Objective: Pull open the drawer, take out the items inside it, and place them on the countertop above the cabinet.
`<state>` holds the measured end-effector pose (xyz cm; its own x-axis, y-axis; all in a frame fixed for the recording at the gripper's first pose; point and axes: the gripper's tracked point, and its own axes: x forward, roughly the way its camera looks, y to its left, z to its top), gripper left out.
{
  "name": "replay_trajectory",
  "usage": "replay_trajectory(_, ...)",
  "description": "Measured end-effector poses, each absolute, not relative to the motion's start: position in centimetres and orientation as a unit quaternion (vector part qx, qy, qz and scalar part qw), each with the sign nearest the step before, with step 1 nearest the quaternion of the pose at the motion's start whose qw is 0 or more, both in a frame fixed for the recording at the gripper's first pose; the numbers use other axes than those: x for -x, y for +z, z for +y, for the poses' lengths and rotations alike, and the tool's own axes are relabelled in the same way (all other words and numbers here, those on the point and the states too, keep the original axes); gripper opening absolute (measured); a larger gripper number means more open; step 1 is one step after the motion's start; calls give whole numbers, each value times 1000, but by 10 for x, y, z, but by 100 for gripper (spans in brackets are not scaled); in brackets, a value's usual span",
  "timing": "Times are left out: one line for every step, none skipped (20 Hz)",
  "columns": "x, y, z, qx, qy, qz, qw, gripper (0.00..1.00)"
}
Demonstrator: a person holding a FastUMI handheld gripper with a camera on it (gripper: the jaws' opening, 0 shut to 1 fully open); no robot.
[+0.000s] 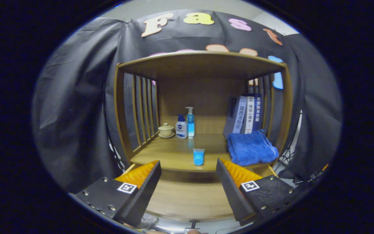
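Gripper (188, 175) spread wide and empty above the open drawer (190, 198); a blue cup (198, 157) stands on the countertop (170, 152) just beyond its fingers.

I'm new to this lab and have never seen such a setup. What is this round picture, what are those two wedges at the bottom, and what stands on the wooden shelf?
The camera rides on a hand-held gripper and looks forward along its two fingers, the wedges you noticed. They stand open and hold nothing. Ahead is a wooden cabinet. On its countertop stand a small blue cup, two pump bottles, a lidded cup on a saucer, a folded blue towel and some upright books. Below the fingers is the drawer's pale wood.
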<state>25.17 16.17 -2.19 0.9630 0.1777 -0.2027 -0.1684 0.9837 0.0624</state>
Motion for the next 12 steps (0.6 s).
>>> replay_trajectory(-239,-30,158,-28,81,100,991,100)
replay_trajectory(-229,-41,153,-31,74,96,992,100)
replay_trajectory(-220,-51,146,-31,62,93,993,100)
replay_trajectory(-213,-62,138,-27,48,91,994,100)
replay_trajectory(-208,-74,131,-21,35,93,995,100)
replay_trajectory(-202,-87,127,-16,26,100,995,100)
replay_trajectory(-197,-98,125,-15,21,106,994,100)
replay_trajectory(-193,-110,125,-19,20,114,993,100)
replay_trajectory(-190,-120,125,-24,19,122,992,100)
replay_trajectory(-187,-130,123,-26,16,129,991,100)
replay_trajectory(-184,-137,121,-28,13,133,991,100)
replay_trajectory(-181,-145,121,-27,10,137,990,100)
